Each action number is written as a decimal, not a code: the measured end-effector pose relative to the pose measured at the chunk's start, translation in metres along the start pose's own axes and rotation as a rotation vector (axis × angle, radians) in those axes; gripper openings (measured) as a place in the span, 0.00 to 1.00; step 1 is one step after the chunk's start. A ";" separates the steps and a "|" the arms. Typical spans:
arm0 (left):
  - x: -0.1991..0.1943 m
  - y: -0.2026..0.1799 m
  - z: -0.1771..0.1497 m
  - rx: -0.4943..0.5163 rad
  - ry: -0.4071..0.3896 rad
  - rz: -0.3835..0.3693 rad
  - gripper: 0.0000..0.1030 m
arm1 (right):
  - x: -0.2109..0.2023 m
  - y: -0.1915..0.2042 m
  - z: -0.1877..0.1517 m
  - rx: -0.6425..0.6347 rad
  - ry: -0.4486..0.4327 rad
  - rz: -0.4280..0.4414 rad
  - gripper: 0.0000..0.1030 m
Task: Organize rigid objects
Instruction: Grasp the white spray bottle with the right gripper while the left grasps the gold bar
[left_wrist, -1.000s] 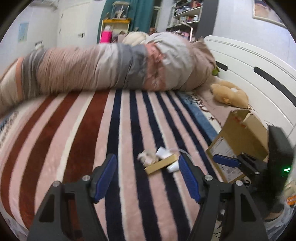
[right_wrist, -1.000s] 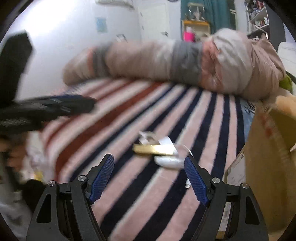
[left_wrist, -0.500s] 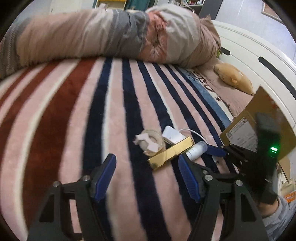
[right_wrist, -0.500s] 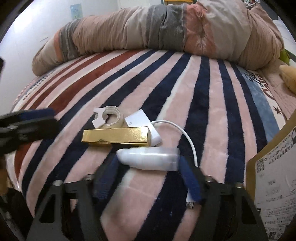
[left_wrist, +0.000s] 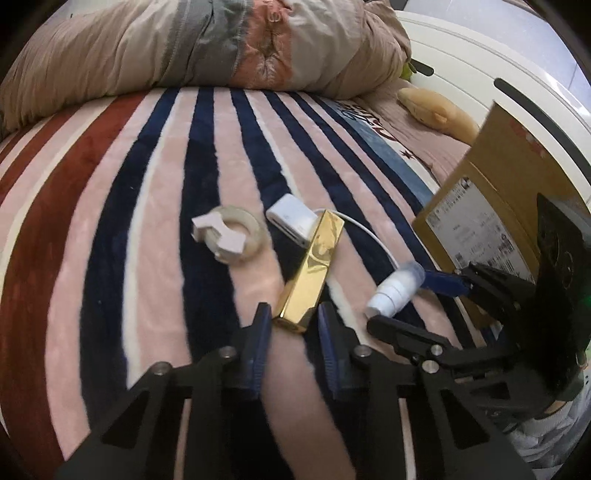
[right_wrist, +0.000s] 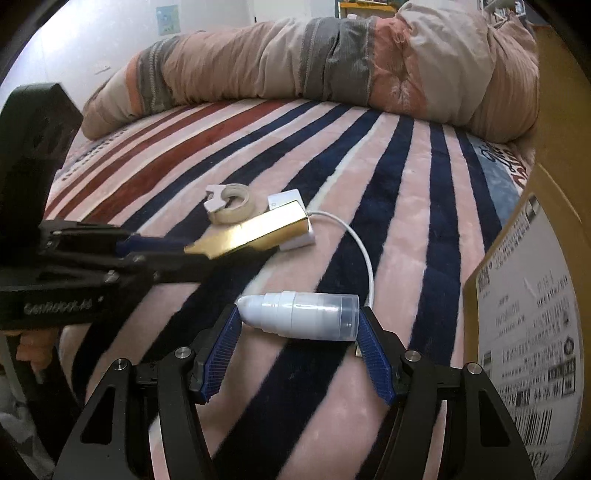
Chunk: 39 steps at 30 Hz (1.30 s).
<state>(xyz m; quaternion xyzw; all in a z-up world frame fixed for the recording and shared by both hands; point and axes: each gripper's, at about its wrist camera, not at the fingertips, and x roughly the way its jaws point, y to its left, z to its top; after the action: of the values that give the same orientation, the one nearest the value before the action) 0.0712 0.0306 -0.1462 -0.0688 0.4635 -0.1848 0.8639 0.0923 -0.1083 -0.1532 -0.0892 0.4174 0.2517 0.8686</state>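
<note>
Left hand-held gripper (left_wrist: 293, 325) sits low over the bed (left_wrist: 110, 221), blue fingers (left_wrist: 258, 350) narrowed onto the near end of the gold bar (left_wrist: 312, 273). Right hand-held gripper (right_wrist: 299, 332), just right of that bar, spans the white bottle (right_wrist: 299, 314) end to end, pads touching.

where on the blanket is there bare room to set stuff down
Free: the striped blanket left of the tape roll, and the stretch between the tape roll and the rolled duvet. Crowded: tape roll, white adapter, gold bar and white bottle beside the cardboard box.
</note>
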 end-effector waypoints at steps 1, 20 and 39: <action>0.002 -0.002 0.001 -0.001 0.003 0.017 0.22 | -0.001 0.000 -0.002 -0.002 -0.002 0.000 0.59; -0.020 -0.005 -0.029 0.028 0.048 0.089 0.16 | -0.013 -0.001 -0.017 -0.006 0.012 0.056 0.59; -0.015 -0.007 -0.021 0.011 -0.054 0.135 0.15 | -0.018 0.010 -0.012 -0.031 -0.003 0.033 0.57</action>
<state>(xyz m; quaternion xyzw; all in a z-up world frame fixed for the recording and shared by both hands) 0.0451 0.0308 -0.1444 -0.0376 0.4427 -0.1265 0.8869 0.0697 -0.1105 -0.1468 -0.0956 0.4134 0.2726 0.8635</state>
